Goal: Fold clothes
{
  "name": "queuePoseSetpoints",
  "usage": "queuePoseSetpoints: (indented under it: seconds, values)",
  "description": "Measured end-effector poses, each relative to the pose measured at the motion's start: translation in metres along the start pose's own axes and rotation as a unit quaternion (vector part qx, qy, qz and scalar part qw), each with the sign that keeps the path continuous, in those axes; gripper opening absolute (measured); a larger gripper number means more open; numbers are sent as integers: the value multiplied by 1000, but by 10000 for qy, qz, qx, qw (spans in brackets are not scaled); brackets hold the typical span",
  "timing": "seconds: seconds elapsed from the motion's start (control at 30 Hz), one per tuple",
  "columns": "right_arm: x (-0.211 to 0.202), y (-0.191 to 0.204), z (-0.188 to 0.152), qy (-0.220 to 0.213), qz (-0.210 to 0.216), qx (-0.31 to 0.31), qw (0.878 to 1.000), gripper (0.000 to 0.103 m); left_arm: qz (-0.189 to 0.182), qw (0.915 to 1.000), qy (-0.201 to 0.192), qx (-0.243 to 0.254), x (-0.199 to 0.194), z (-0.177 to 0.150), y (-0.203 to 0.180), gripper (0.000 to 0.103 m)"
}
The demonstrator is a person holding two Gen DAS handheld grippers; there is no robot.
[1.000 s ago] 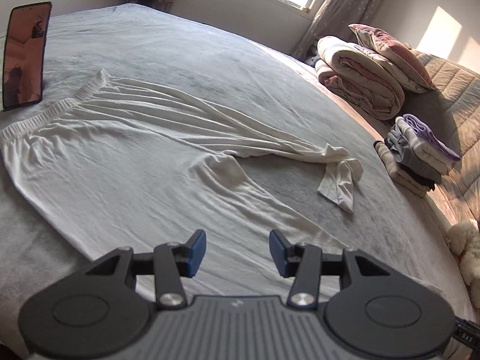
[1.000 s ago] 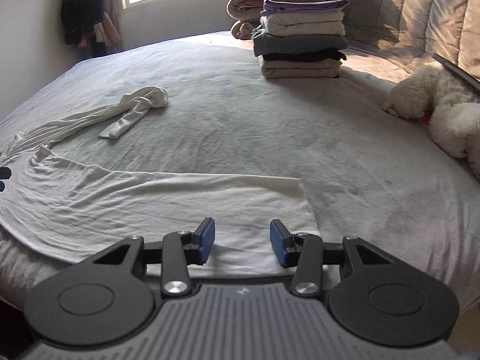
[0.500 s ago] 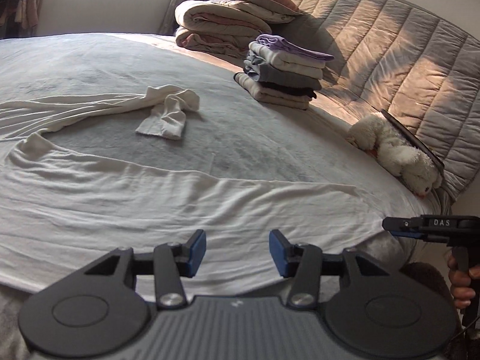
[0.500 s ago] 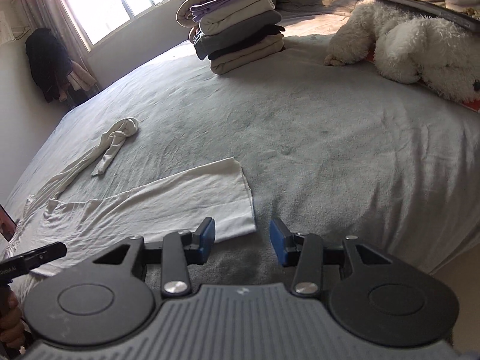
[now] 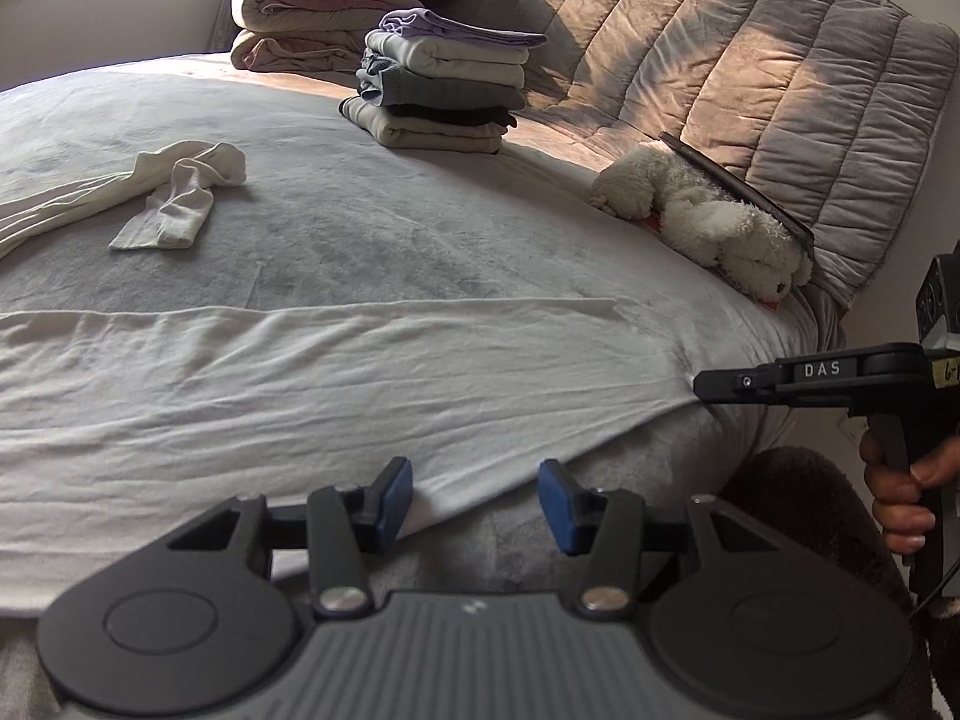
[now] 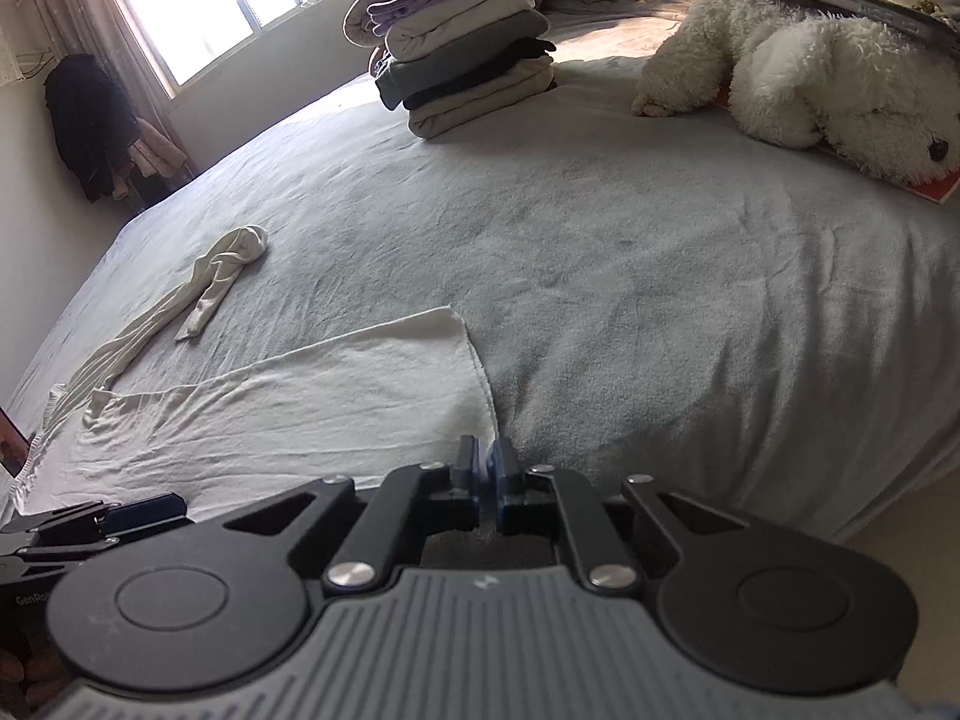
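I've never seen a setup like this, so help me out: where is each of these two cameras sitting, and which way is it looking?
Left wrist view: sits on the left gripper, jaws apart above the near edge of the white garment; looks across the bed toward the headboard; a hand holding the right gripper shows at right.
Right wrist view: sits on the right gripper, jaws closing at the garment's cuff corner; looks toward the window; the left gripper shows at lower left.
Shared: garment, folded clothes stack, plush dog.

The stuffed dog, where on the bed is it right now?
In both views the stuffed dog lies at the bed's right side, against the quilted headboard, to the right of the stack of folded clothes.
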State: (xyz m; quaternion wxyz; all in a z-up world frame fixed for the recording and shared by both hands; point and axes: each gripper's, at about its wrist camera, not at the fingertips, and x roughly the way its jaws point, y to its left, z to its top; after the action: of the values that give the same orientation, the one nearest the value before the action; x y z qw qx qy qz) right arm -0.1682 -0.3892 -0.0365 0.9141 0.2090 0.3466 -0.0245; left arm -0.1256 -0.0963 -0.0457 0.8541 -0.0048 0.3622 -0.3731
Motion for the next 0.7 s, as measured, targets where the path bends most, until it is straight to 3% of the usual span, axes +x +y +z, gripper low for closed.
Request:
queuePoseSetpoints:
  seconds: [0.07,0.13,0.37,0.7]
  values:
    - [0,2,6,-135,59,-41,9999,18,-60,10000,0,-14,-2,0,1,48]
    - [5,5,15,-281,91,-117,9995,41,-106,9999,30,-53,-1,1,4,48]
    - [33,28,40,-292,157,-480,9983,42,40,10000,7,-26,-9,8,8,48]
    - [56,80,63,-26,376,-919,9951,42,551,9977,-146,-365,-29,33,53,52]
